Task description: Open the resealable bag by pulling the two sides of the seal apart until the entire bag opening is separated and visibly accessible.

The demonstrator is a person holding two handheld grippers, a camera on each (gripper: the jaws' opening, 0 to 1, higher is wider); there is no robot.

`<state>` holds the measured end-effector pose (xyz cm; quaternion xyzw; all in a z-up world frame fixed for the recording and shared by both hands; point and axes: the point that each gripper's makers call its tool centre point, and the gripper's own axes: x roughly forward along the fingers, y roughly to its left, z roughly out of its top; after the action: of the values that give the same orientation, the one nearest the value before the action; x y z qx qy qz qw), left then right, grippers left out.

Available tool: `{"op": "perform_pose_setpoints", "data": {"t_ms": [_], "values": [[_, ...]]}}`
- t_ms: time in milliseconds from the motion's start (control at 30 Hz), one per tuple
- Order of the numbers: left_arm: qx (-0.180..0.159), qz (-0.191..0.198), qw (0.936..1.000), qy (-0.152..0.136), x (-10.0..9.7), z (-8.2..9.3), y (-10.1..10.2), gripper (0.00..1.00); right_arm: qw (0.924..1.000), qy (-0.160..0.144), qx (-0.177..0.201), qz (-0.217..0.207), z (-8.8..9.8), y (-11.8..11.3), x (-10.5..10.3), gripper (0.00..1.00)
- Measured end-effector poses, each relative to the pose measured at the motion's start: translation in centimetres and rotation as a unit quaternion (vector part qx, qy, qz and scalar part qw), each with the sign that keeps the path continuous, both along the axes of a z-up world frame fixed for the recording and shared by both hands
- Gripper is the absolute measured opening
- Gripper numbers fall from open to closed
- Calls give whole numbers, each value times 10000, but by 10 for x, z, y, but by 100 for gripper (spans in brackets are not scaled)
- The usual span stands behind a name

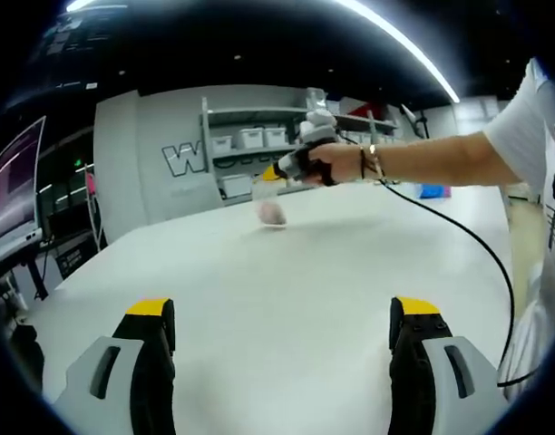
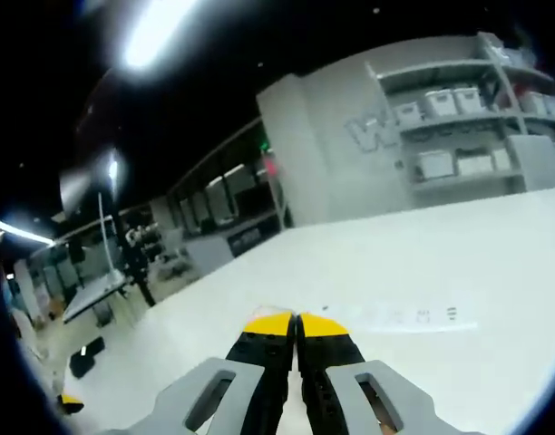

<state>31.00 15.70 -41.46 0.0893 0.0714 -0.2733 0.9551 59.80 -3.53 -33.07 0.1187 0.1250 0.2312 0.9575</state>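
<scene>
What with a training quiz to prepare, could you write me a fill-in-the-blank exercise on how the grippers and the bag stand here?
1. Over the white table, the left hand-held gripper has its jaws wide ___.
2. The right hand-held gripper has its jaws ___ on the clear resealable plastic bag.
3. The jaw tips of both grippers are coloured ___.

Missing words: open; shut; yellow.

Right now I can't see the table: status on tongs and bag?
Left tongs open, low over the table. Right tongs shut on the bag, lifted. Nothing in the way.
</scene>
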Motion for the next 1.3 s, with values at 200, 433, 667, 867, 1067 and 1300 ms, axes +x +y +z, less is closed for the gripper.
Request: {"op": "perform_pose_setpoints", "data": {"t_ms": [200,433,667,867,1067,1300], "values": [[12,18,10000,-9,1,1,2,97,9999,2,-63,-100,-1,-1,10,0],[26,12,10000,23,2,-2,1,96,9992,-93,-325,-192,-6,2,20,0],[37,3,10000,22,2,-2,0,96,9990,-123,-439,-19,-18,18,15,0],[39,-19,10000,16,2,-2,-2,96,9984,-76,-533,180,-33,37,5,0],[49,-3,10000,38,1,-4,-1,96,9975,5,-633,327,-48,52,-5,0],[43,-2,10000,34,1,-4,1,96,9957,21,-790,480,-58,68,-15,0]]}}
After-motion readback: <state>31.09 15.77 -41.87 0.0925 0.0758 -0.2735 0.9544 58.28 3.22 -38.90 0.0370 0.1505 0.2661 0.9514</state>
